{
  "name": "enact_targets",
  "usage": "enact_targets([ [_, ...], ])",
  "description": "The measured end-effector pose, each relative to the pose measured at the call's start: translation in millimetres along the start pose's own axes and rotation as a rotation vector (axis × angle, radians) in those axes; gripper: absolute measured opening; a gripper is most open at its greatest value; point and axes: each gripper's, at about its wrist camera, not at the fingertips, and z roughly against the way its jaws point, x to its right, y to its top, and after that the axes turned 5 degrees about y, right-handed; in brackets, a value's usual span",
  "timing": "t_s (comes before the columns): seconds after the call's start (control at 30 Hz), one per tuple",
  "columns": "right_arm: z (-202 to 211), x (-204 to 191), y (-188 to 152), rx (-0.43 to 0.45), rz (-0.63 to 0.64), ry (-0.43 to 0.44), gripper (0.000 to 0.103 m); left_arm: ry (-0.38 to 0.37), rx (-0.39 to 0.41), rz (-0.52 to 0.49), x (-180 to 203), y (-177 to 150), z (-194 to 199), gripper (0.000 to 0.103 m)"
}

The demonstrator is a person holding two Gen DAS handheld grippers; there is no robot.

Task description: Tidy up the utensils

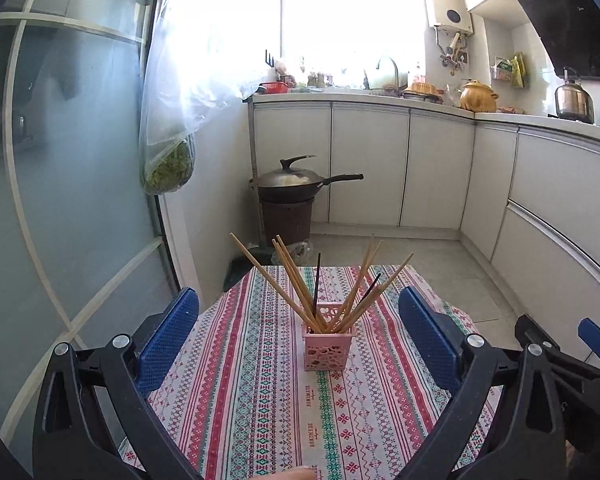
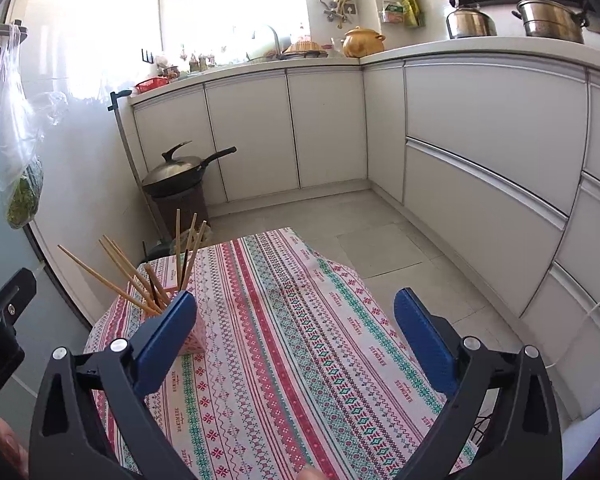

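Observation:
A pink perforated holder [image 1: 329,347] stands upright on the patterned tablecloth [image 1: 260,400]. Several wooden chopsticks [image 1: 296,284] and two dark ones fan out of it. My left gripper [image 1: 299,340] is open and empty, its blue fingers to either side of the holder and nearer the camera. In the right wrist view the holder [image 2: 194,336] sits at the left, partly hidden behind the left blue finger [image 2: 168,344], with chopsticks [image 2: 132,280] sticking up. My right gripper [image 2: 296,344] is open and empty over the cloth [image 2: 300,340], to the right of the holder.
A lidded wok [image 1: 292,180] sits on a dark bin beyond the table. White cabinets [image 1: 440,168] run along the back and right. A glass door [image 1: 80,160] with a hanging bag of greens [image 1: 168,168] is at the left. The right gripper's body [image 1: 572,364] shows at the right.

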Motion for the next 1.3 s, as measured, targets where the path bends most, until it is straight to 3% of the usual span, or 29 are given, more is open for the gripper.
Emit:
enact_targets([
  [0.1,1,3,-2,0.021,-0.001,-0.003,0.096,0.037,-0.037,-0.038,9,-2,-3,0.096],
  [0.23,4,7,1,0.049,-0.010,-0.016,0.096,0.024,-0.055,-0.047,14,-4,-7,0.096],
  [1.3,-3,12,-2,0.020,-0.022,-0.023,0.096,0.019,-0.108,-0.034,17,-10,-23,0.096],
])
